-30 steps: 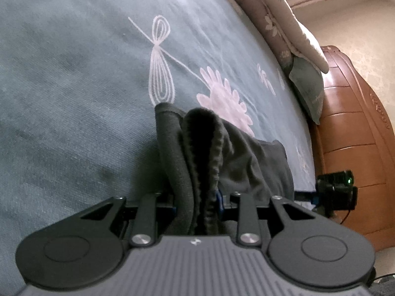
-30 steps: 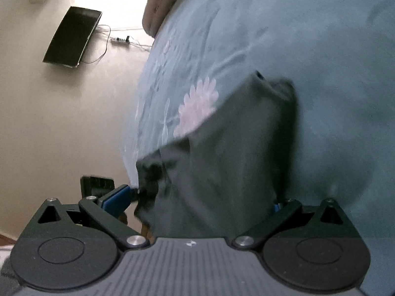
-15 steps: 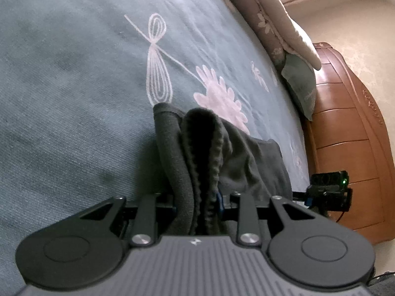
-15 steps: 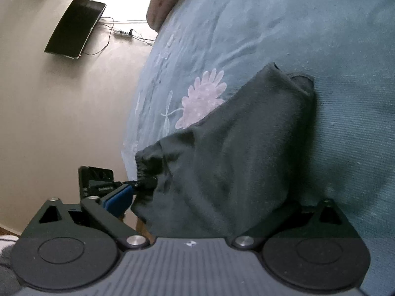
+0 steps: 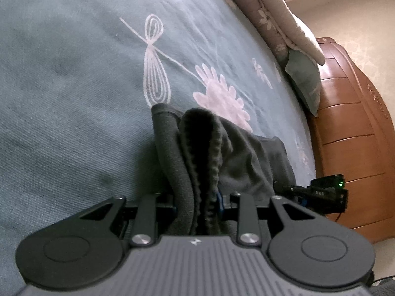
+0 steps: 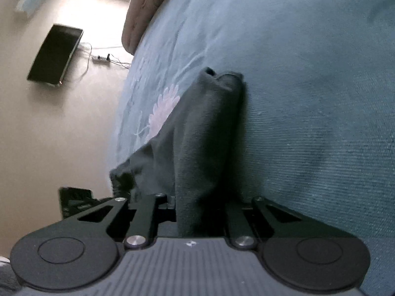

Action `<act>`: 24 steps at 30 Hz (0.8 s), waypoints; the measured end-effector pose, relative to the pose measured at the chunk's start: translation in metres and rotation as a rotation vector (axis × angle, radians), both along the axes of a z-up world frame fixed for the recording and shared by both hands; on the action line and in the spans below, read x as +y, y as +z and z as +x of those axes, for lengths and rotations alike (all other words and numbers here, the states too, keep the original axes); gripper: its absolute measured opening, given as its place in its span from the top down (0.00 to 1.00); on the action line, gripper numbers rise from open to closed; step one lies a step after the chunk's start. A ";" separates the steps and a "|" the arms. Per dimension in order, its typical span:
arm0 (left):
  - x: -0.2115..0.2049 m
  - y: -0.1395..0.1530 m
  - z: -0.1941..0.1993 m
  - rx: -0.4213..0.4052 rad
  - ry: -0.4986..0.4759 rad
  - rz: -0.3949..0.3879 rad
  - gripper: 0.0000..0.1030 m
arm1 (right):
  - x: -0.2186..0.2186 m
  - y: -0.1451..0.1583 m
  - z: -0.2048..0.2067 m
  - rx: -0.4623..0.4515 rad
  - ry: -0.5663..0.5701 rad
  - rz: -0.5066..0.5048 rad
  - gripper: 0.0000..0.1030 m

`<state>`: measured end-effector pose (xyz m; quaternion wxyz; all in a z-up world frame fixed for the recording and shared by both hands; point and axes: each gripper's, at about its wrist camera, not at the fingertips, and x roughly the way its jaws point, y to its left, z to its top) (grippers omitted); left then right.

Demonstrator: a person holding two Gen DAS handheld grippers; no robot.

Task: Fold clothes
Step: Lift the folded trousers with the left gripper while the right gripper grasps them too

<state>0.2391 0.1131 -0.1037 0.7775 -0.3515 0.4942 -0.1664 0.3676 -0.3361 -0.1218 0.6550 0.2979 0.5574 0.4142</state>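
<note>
At bottom centre of the left wrist view, left gripper (image 5: pixel 197 201) clamped on a bunched dark grey garment (image 5: pixel 209 148), ribbed hem edge showing between the jaws. At bottom centre of the right wrist view, right gripper (image 6: pixel 201 208) just closed, pinching a thick fold of the same soft, fleecy cloth (image 6: pixel 205 133). Beyond, draped over the teal flowered bedspread (image 5: pixel 74 74). Farther off, pillows (image 5: pixel 284 32) at upper right and a wooden headboard (image 5: pixel 350 128) at right.

Your right gripper (image 6: pixel 200 212) has just been closing, jaws pinching the dark garment (image 6: pixel 205 133) bunched between them on the bedspread (image 6: pixel 308 86).
</note>
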 end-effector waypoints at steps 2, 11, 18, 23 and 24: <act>-0.002 0.003 0.000 0.004 0.004 0.016 0.71 | 0.002 0.006 -0.004 -0.027 -0.010 -0.028 0.86; -0.020 0.039 0.005 -0.036 -0.052 0.115 0.76 | 0.004 0.044 -0.027 -0.169 -0.065 -0.071 0.84; -0.057 0.076 0.026 -0.130 -0.158 0.140 0.76 | -0.022 0.079 -0.050 -0.271 -0.131 -0.046 0.84; -0.108 0.089 0.058 -0.164 -0.282 0.154 0.76 | -0.065 0.096 -0.070 -0.326 -0.256 -0.069 0.83; -0.122 0.092 0.065 -0.172 -0.315 0.159 0.76 | -0.077 0.099 -0.076 -0.334 -0.286 -0.076 0.83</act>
